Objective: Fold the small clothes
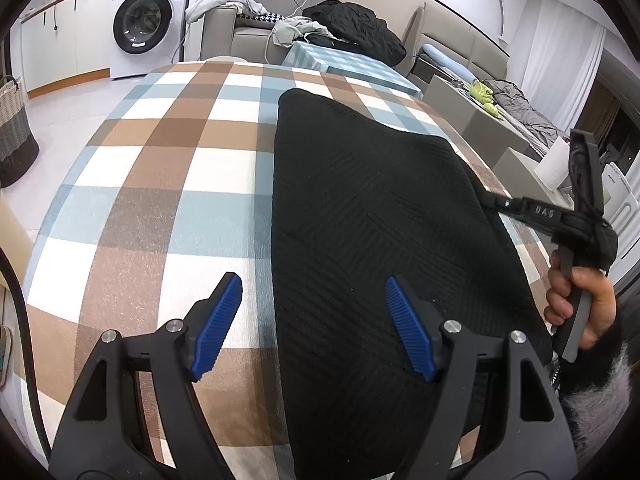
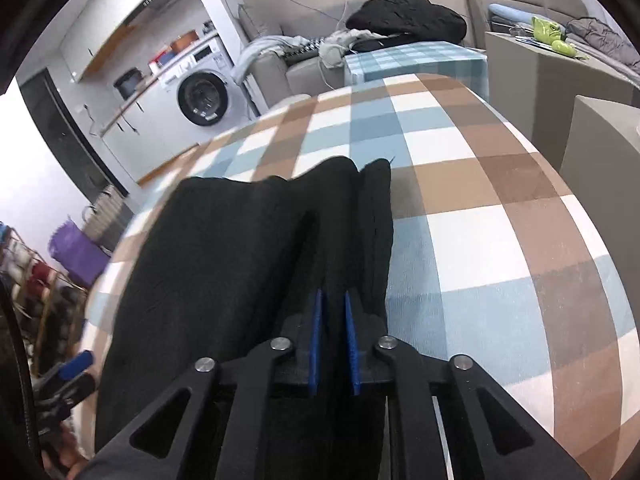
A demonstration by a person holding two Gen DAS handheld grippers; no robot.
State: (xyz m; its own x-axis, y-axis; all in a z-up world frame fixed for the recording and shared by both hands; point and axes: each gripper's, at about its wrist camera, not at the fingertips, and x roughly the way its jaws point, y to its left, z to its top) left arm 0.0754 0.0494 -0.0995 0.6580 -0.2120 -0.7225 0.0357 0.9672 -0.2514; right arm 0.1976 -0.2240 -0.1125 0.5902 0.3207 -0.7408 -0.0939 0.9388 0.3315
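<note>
the black knit garment (image 1: pixel 384 216) is lying on the checked tablecloth (image 1: pixel 160 168), toward its right side. the left gripper (image 1: pixel 314 320) is hovering over the garment's near left edge with its blue pads spread wide apart, holding nothing. the right gripper (image 2: pixel 331 344) is pinching the garment's right edge, its pads nearly together on a fold of cloth; the right hand (image 1: pixel 580 304) is gripping the handle, angled upright.

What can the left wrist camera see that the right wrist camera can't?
Only the left wrist view shows the left gripper open above the cloth's edge, and the hand holding the other tool. Only the right wrist view shows the right gripper pinching a fold of the black cloth. Both show that cloth, the checked tablecloth and the washing machine.
</note>
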